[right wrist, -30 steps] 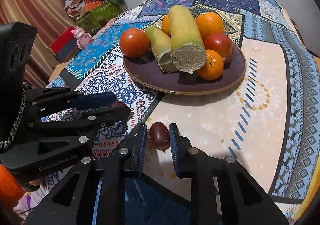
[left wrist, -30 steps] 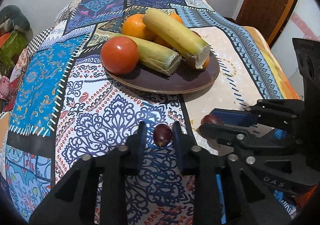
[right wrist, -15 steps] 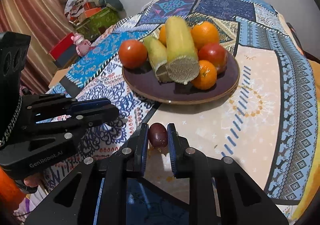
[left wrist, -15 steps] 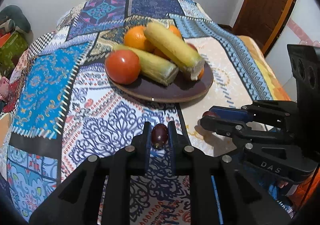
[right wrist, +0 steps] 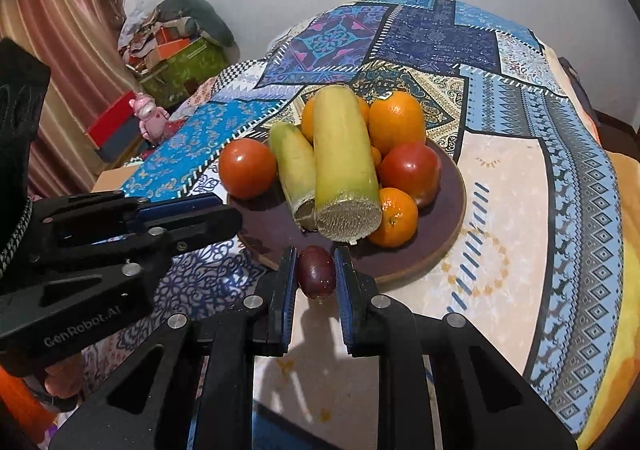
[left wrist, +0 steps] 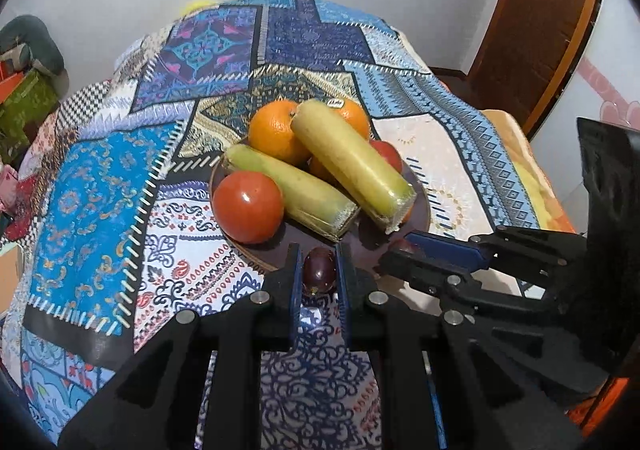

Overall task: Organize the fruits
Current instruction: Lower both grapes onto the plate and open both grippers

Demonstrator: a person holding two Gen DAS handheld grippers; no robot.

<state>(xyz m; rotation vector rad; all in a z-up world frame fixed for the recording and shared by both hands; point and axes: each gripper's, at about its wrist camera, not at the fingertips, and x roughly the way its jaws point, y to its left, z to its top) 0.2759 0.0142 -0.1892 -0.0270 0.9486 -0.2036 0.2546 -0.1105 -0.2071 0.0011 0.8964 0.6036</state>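
My left gripper (left wrist: 318, 274) is shut on a small dark purple fruit (left wrist: 318, 275) and holds it above the near rim of the brown plate (left wrist: 420, 206). My right gripper (right wrist: 316, 276) is shut on a second dark purple fruit (right wrist: 316, 275), also lifted at the plate's (right wrist: 448, 218) near rim. The plate carries two tomatoes (left wrist: 248, 206), oranges (left wrist: 276, 130) and two yellow-green corn cobs (left wrist: 352, 166). The right gripper shows in the left wrist view (left wrist: 404, 254), the left gripper in the right wrist view (right wrist: 224, 216).
A patchwork cloth (left wrist: 96, 186) covers the round table. A brown door (left wrist: 536, 18) stands at the back right. Boxes, a pink toy (right wrist: 150, 120) and a striped curtain (right wrist: 60, 62) are beside the table on the left.
Both grippers closed on their purple fruits, lifted them off the cloth and moved forward to the plate's near rim.
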